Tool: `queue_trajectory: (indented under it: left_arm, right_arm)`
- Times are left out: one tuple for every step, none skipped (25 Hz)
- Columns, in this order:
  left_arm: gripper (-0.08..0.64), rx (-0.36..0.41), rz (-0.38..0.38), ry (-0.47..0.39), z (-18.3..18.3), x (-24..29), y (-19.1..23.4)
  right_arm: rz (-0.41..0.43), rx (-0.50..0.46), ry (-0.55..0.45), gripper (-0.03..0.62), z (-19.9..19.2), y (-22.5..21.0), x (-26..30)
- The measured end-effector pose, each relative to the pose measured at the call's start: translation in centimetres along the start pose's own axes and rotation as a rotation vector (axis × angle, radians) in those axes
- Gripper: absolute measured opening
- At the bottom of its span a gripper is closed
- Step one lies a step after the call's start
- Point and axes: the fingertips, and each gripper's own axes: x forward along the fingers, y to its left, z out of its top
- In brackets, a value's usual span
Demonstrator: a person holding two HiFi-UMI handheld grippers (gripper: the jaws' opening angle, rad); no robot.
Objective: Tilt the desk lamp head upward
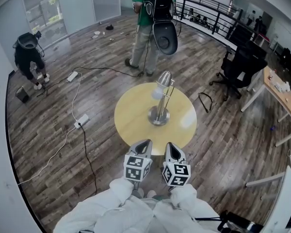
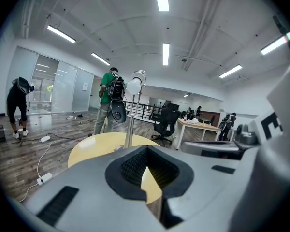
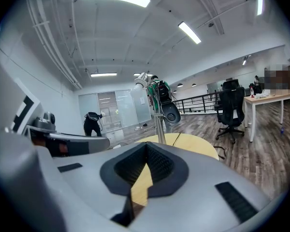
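Surface: round yellow counter (image 1: 131,115) on a wood-plank floor, its near edge just under both gripper tips.
Left gripper (image 1: 144,144): jaws pressed together with nothing between the pads, pointing ahead and slightly down over the near rim.
Right gripper (image 1: 170,147): just beside the left one, jaws likewise together and empty.
Desk lamp (image 1: 160,103): ahead of both grippers and well apart from their tips, upright on a round chrome base (image 1: 158,116) near the counter's middle, with a thin stem rising from it.
Lamp head (image 1: 161,84): at the stem's top, above gripper level. Its pale face seems to slope down toward the left gripper's side, not upward. I cannot tell how much upward travel remains.
Risk, tipping: a push on the head acts high on a slim stem, so the lamp could probably rock or topple if the base is not steadied.
Risk, sliding: the base may skate across the smooth counter.
Risk, slipping: closed tips on the rounded head could glance off.
Containers: none on the counter. Farther ahead, a person in green (image 1: 148,13) wears a backpack (image 1: 160,1), its contents hidden.
Beyond: a power strip (image 1: 81,121) with cables lies on the floor off to the left, and an office chair (image 1: 242,64) stands far right.
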Motion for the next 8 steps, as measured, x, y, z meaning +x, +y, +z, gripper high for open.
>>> queue_trajectory:
  left_arm:
    - [0.002,-0.002,0.002,0.000,0.04,0.01,0.04]
    - [0.002,-0.004,0.003,-0.001,0.08,0.02,0.07]
    - [0.002,-0.006,0.005,-0.002,0.09,0.03,0.08]
    - [0.002,-0.008,0.006,-0.002,0.07,0.03,0.06]
    - [0.002,-0.010,0.008,-0.002,0.01,0.03,0.04]
    - [0.002,-0.011,0.009,-0.001,-0.06,0.02,0.02]
    - [0.002,-0.013,0.011,0.000,-0.15,0.01,0.01]
    - [0.002,-0.015,0.012,0.000,-0.24,-0.01,-0.01]
  right_arm:
    - [0.002,-0.001,0.000,0.012,0.05,0.04,0.03]
    - [0.003,-0.002,0.001,0.012,0.07,0.07,0.04]
    - [0.005,-0.003,0.002,0.012,0.03,0.09,0.03]
    - [0.006,-0.004,0.004,0.012,-0.05,0.10,0.01]
    - [0.008,-0.005,0.005,0.012,-0.16,0.11,-0.01]
    - [0.010,-0.006,0.007,0.012,-0.27,0.12,-0.04]
    - [0.012,-0.007,0.008,0.012,-0.39,0.13,-0.08]
    - [0.013,-0.008,0.009,0.012,-0.51,0.13,-0.11]
